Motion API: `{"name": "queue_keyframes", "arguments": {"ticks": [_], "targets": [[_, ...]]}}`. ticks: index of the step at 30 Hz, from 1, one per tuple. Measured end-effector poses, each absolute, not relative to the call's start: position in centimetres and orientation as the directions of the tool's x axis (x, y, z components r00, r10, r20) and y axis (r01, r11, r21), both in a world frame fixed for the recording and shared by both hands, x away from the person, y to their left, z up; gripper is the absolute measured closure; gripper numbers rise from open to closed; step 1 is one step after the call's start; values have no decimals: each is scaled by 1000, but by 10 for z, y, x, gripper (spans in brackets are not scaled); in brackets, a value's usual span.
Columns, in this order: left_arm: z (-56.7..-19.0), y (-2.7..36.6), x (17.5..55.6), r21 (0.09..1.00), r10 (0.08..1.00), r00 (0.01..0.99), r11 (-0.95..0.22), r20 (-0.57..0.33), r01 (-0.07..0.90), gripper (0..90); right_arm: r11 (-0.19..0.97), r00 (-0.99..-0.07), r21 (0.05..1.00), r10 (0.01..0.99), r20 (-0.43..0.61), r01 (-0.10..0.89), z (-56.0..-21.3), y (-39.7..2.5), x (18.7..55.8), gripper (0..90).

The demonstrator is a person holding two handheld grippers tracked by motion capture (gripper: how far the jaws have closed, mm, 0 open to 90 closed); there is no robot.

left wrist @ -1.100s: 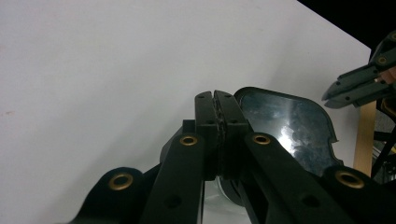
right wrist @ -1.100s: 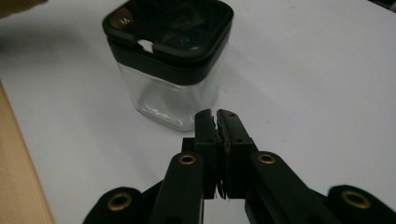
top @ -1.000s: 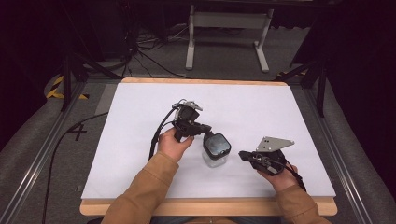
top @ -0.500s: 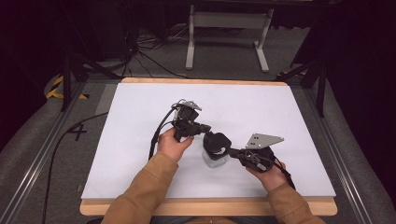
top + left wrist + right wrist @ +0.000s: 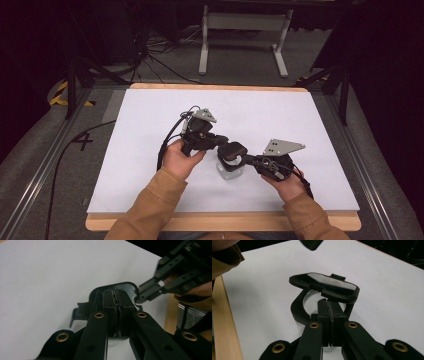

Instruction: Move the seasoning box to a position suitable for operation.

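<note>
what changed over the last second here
The right hand-held gripper moved left across the table to the clear jar and now sits shut on the black rim under its raised lid. The left hand-held gripper stayed put, shut on the lid's far edge; the jar did not shift.

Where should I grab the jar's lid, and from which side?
Pinch the lid at its thin rim, coming in level from the side away from the right tool. It is a flat plate raised off the jar, so its edge is exposed, and the right tool is shut on the collar below.
</note>
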State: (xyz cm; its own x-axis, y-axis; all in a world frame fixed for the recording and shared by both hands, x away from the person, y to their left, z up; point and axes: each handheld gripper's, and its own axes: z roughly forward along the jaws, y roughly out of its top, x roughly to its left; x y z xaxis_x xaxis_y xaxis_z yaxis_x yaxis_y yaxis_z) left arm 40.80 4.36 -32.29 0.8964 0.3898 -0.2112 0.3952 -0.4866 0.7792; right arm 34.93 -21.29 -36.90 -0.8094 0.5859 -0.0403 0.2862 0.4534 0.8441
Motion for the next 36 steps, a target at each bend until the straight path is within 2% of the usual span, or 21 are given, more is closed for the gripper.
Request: {"name": "queue_keyframes", "arguments": {"ticks": [6,9,13,22,29,36], "targets": [[-317,37,392,744,315,923,-558,-221,368,871,432,-813,860,581,-35,272,-365,-210,354,896],[-321,25,383,692,265,937,-633,-226,346,870,416,-814,871,580,-31,263,-362,-208,357,896],[-328,14,378,645,275,940,-684,-203,340,870,402,-815,879,579,-26,258,-360,-206,358,895],[-335,13,384,642,349,922,-671,-168,371,867,397,-815,881,579,-24,256,-361,-206,358,895],[-329,23,387,692,380,911,-615,-160,378,866,407,-814,874,580,-22,266,-365,-206,359,896],[-321,37,398,746,395,898,-534,-197,398,865,426,-805,852,593,-11,302,-375,-210,360,897]]}}
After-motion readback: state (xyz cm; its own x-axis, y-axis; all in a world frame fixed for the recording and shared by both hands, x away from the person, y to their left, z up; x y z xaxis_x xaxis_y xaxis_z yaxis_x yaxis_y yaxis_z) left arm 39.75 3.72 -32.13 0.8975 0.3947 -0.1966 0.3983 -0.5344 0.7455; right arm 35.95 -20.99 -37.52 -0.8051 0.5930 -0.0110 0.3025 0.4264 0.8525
